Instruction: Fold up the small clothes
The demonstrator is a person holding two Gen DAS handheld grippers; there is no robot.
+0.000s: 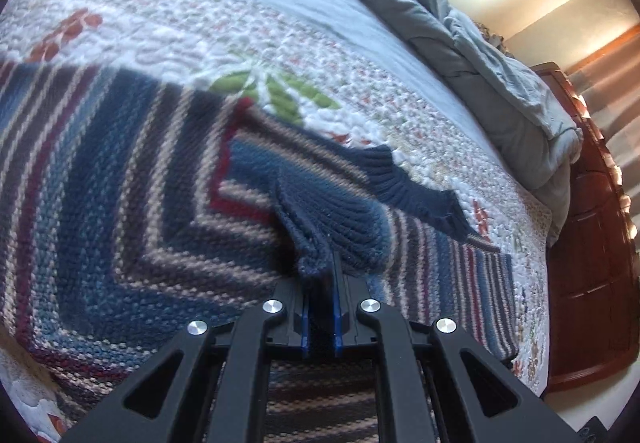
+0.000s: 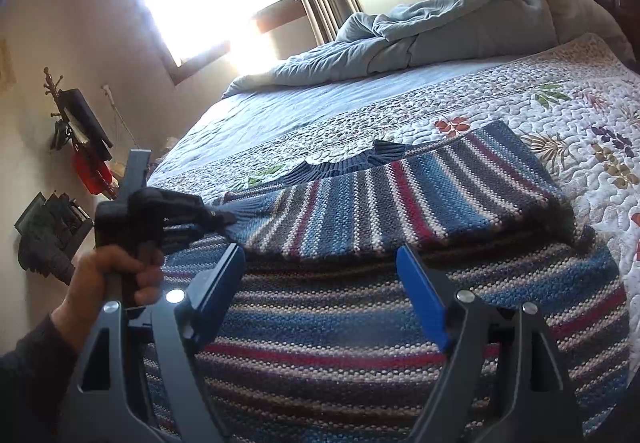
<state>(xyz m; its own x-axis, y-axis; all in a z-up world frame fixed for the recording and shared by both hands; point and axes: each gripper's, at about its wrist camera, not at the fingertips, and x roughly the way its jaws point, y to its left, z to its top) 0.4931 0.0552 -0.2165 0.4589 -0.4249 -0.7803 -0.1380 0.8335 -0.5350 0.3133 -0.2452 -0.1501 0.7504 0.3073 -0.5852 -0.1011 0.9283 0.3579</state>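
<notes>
We see the left gripper (image 1: pixel 320 275) clamped on the striped sweater's (image 2: pixel 360 315) navy cuff (image 1: pixel 340 227); right gripper (image 2: pixel 320 283) gapes wide above the sweater, gripping nothing, on the quilt (image 2: pixel 520 111).

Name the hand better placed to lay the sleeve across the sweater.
Left. The left gripper is shut on the striped knit sweater's navy ribbed cuff; the right gripper hangs open, holding nothing.

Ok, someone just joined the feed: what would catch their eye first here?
The striped knit sweater spread over the floral quilt, one sleeve folded across its body. The left gripper is shut on that sleeve's navy cuff, at the sweater's left edge in the right wrist view; the right gripper hovers open above it. Behind, a rumpled grey comforter.
</notes>
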